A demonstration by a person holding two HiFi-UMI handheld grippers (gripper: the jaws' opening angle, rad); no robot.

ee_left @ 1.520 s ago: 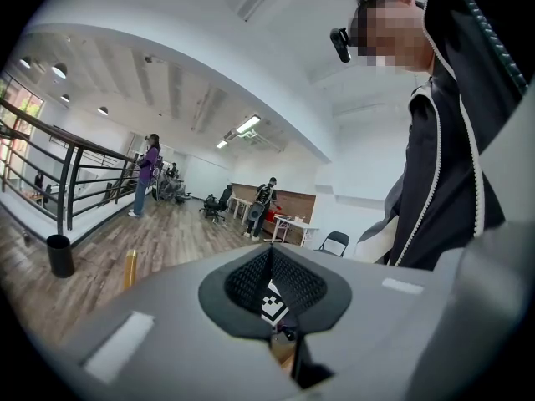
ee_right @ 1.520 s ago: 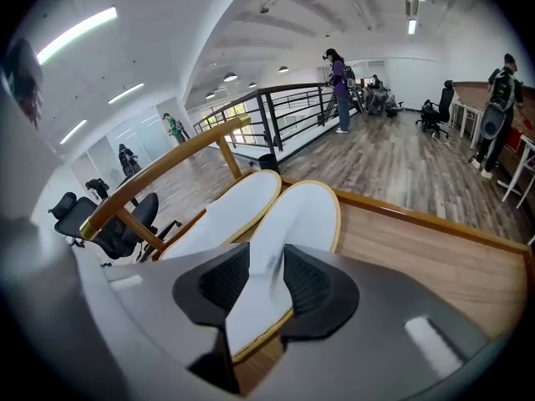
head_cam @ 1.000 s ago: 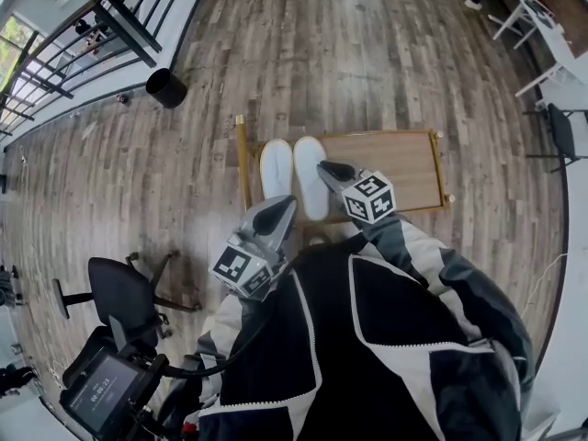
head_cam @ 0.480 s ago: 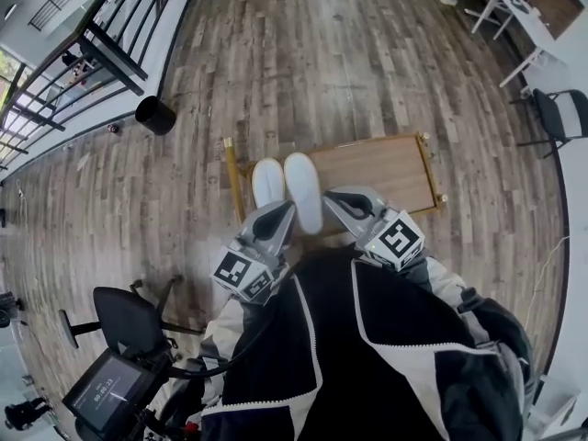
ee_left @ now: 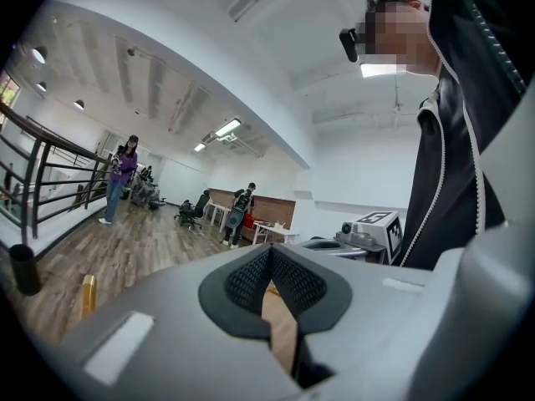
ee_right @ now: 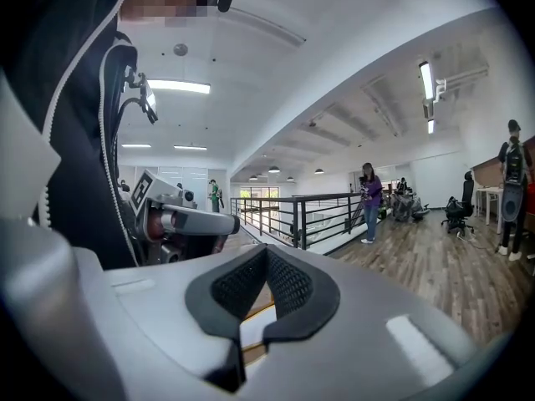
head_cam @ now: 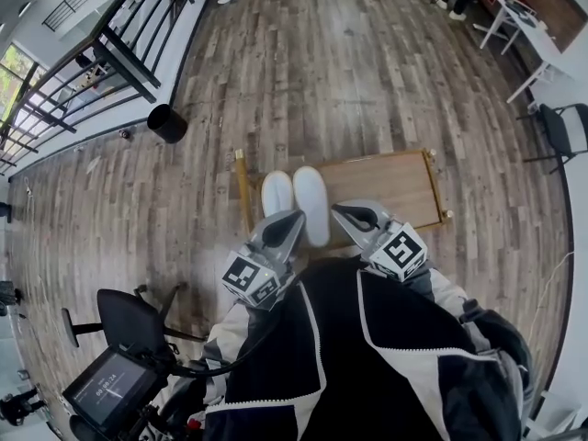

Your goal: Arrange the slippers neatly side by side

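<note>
Two white slippers lie side by side, toes pointing away, on the left end of a low wooden table. My left gripper hovers near my body, just short of the left slipper's heel, its jaws shut with nothing in them. My right gripper is held level beside the right slipper's heel, also shut and empty. Neither touches a slipper. Each gripper shows in the other's view: the right gripper and the left gripper.
A gold post marks the table's left edge. A black bin stands on the wood floor near a black railing. An office chair and a screen are at lower left. White tables stand at the upper right.
My right gripper has pulled back from over the right slipper toward my body and risen. The left gripper has barely moved. The slippers lie as before.
</note>
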